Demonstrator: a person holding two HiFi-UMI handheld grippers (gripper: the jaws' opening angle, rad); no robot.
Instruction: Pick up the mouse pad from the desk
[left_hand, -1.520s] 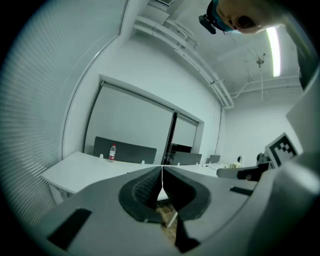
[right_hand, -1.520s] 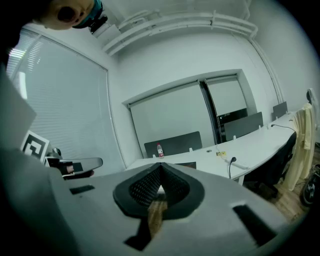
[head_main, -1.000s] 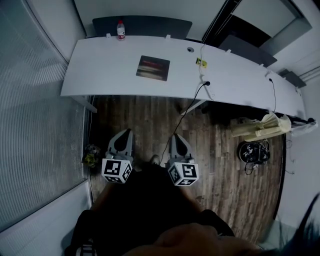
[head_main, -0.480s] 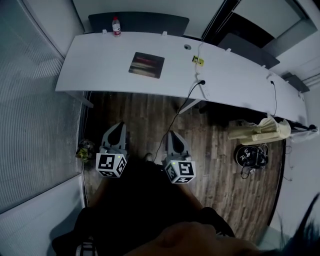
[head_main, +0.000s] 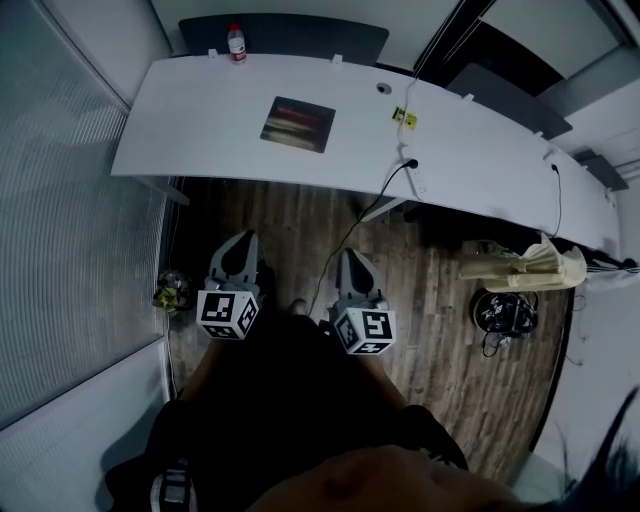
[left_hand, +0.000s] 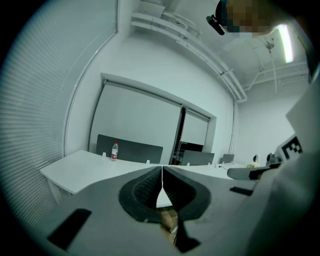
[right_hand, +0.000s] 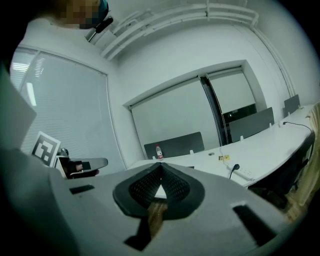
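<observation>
**A:** From the head view, where is the mouse pad (head_main: 298, 124)?

**B:** It lies flat on the white desk (head_main: 190, 140), toward the far edge. Both tools are low over the wooden floor (head_main: 300, 225), well apart from it. The left gripper (head_main: 244, 238) and right gripper (head_main: 350, 255) sit side by side, noses toward the desk.

**A:** And the left gripper view?

**B:** The jaws are pressed together along one thin seam, and the ribbed pads (left_hand: 145, 189) meet at the tip. Nothing is between them and they touch nothing. The desk edge is ahead, with a bottle (left_hand: 115, 150) on its far side.

**A:** The right gripper view?

**B:** The same: jaws closed tip to tip, empty, touching nothing. Past them the desk runs off to the right, with a power strip (right_hand: 245, 173) near its edge.
</observation>
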